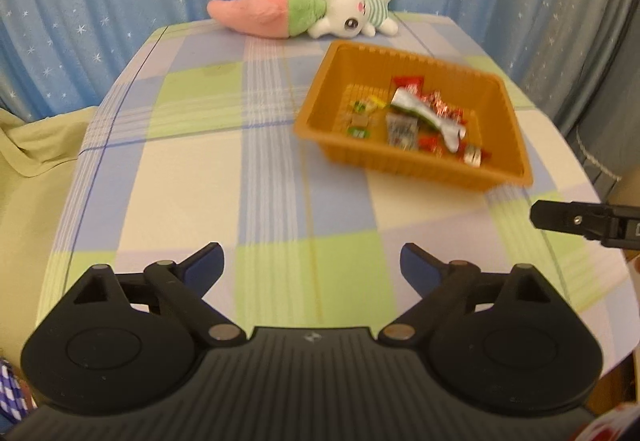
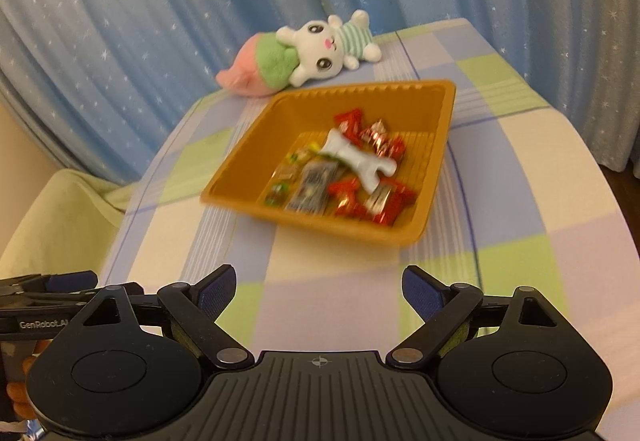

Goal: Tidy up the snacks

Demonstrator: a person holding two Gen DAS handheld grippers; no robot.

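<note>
step: snacks (image 2: pixel 344 169) lie in my orange tray (image 1: pixel 508 113); none on the bench (image 1: pixel 200 169)
fingers: left gripper (image 1: pixel 312 267) and right gripper (image 2: pixel 319 291) both spread, empty
next: I judge nothing remains to gather

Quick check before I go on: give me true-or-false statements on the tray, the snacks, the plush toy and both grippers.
1. The snacks lie inside the orange tray. True.
2. The left gripper holds a wrapper. False: it is open, nothing between its fingers.
3. The plush toy lies in the tray. False: it lies on the tablecloth beyond it.
4. The right gripper is open and empty. True.
</note>
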